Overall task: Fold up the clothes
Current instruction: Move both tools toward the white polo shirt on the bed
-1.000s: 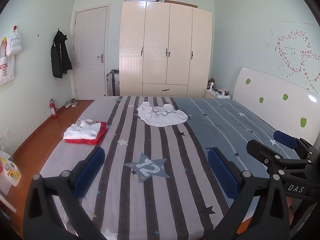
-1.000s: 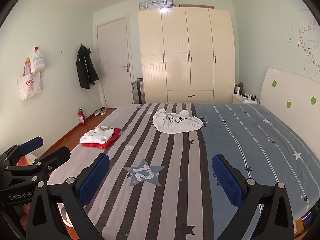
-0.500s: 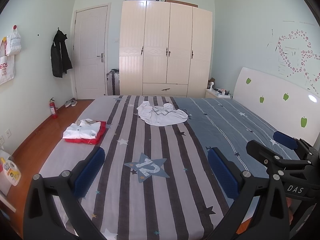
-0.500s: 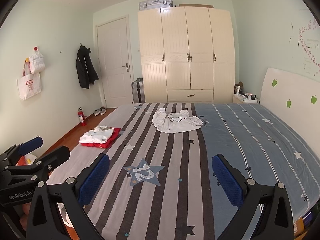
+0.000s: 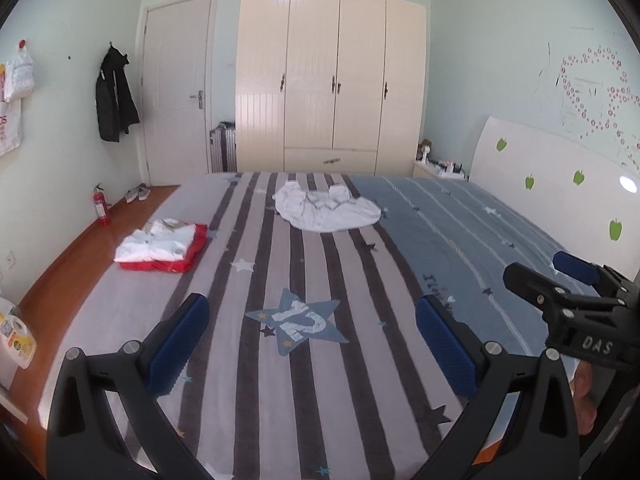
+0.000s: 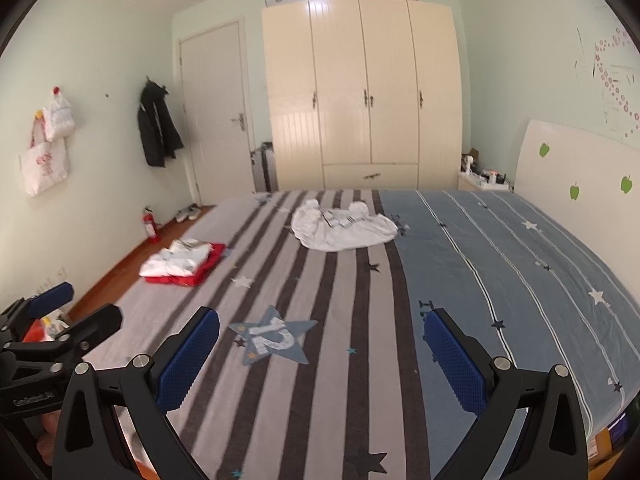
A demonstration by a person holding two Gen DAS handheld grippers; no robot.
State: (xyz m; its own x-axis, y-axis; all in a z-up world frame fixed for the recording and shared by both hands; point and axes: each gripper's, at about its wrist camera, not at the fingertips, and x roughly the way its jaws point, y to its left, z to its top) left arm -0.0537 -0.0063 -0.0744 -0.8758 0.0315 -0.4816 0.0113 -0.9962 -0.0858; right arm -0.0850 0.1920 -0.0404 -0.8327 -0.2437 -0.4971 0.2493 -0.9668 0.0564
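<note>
Both tongs, left tongs [image 5: 312, 344] and right tongs [image 6: 322, 354], hang spread apart and empty above the bed [image 5: 360, 380]; the rumpled white shirt [image 5: 326, 213] lies well ahead of them.

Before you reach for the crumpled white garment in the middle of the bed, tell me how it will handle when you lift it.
The white garment lies in soft rumpled folds, so it will probably hang limp and drape from a pinch. It looks thin, likely light. Both the left gripper and right gripper are open and well short of it.
</note>
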